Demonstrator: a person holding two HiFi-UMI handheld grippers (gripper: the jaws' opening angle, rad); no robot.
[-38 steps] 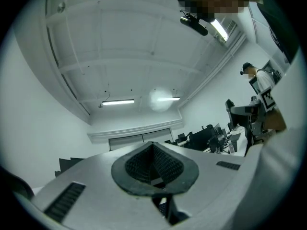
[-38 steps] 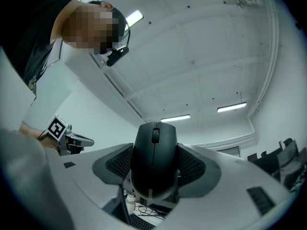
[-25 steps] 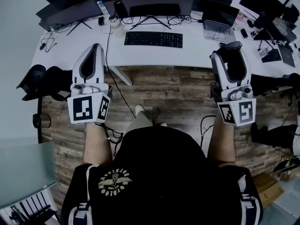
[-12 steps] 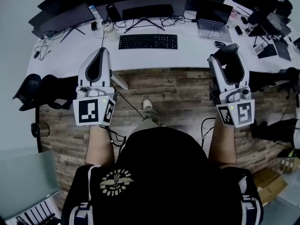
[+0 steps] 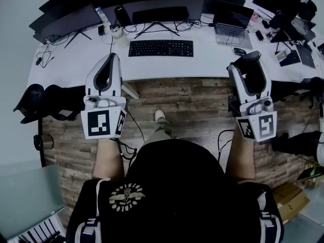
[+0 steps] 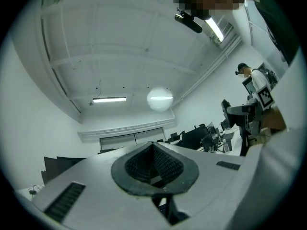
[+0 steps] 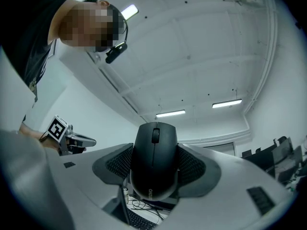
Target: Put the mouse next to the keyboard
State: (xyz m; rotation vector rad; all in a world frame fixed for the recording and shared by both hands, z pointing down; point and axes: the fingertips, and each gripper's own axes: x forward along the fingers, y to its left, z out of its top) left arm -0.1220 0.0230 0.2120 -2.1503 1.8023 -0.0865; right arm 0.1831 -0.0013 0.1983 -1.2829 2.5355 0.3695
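A black mouse (image 7: 154, 152) is clamped between the pads of my right gripper (image 7: 154, 176), which is shut on it. In the head view that gripper (image 5: 250, 59) hovers over the white desk's (image 5: 212, 59) front edge at the right, with the mouse (image 5: 251, 55) dark at its tip. The black keyboard (image 5: 161, 48) lies mid-desk, well to the left of it. My left gripper (image 5: 109, 59) hangs at the desk's front left, off the keyboard's left end. In its own view the left gripper (image 6: 153, 162) is shut with nothing between the pads.
Monitors (image 5: 157, 14) stand behind the keyboard, and a laptop (image 5: 233, 24) at the back right with a second small mouse (image 5: 239, 50) in front of it. A jar (image 5: 117, 32) and cables lie left of the keyboard. A black chair (image 5: 45, 97) is at the left.
Both grippers have shifted only slightly in front of the desk. The right one keeps its hold on the mouse and the left stays shut.
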